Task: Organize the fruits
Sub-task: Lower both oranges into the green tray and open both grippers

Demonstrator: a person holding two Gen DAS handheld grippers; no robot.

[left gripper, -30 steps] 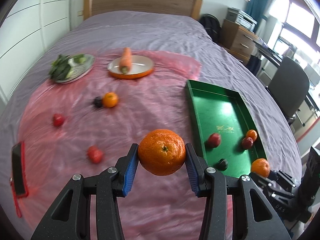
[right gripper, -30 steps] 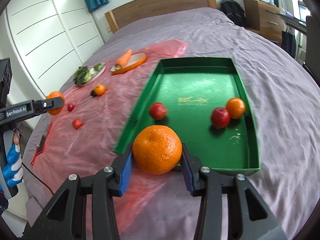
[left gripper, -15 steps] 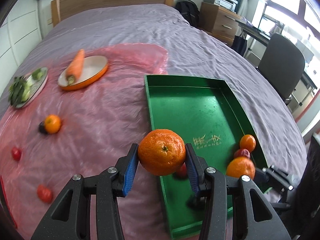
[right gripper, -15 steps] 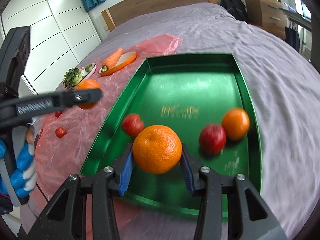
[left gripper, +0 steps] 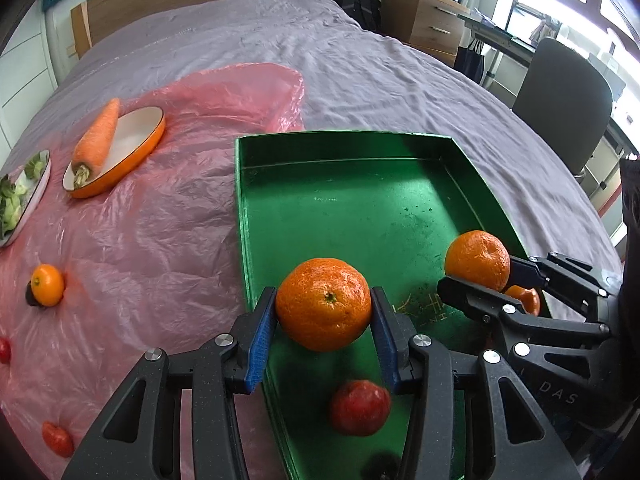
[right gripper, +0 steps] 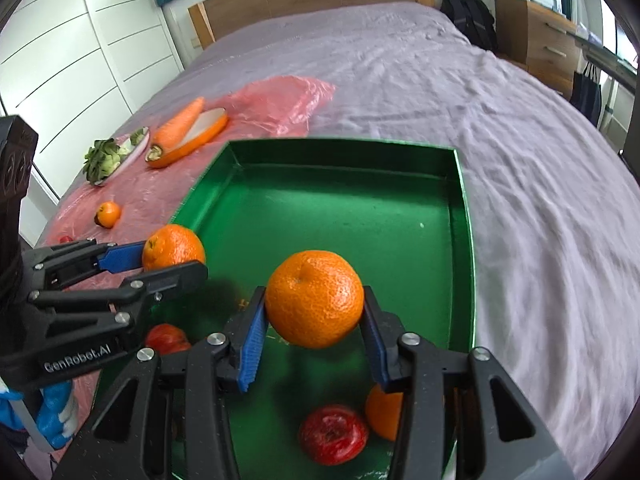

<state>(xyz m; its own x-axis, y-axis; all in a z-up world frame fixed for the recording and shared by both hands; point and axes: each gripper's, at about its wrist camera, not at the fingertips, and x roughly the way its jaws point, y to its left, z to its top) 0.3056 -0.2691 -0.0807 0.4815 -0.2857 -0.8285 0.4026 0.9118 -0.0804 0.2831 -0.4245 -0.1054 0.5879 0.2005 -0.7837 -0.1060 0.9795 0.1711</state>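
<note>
My left gripper [left gripper: 323, 300] is shut on a large orange [left gripper: 324, 320], held above the near left part of the green tray [left gripper: 240, 200]. My right gripper [right gripper: 313, 300] is shut on a second large orange [right gripper: 314, 280] over the tray's [right gripper: 466, 240] near middle. Each gripper shows in the other's view, close beside it. In the tray lie a red apple [left gripper: 360, 408], another red apple [right gripper: 334, 434] and a small orange [right gripper: 384, 416]. A small orange [left gripper: 48, 290] and a red fruit [left gripper: 58, 438] lie on the pink plastic sheet [left gripper: 152, 240].
A carrot [left gripper: 98, 138] lies on an orange-rimmed plate [left gripper: 132, 152] at the far left, beside a plate of greens [left gripper: 20, 196]. Everything rests on a bed with a purple cover [left gripper: 360, 68]. A chair [left gripper: 560, 96] and a desk stand to the right.
Both grippers have carried their oranges from outside the tray's near edge to above the tray. They have come close together. Both grips are unchanged.
</note>
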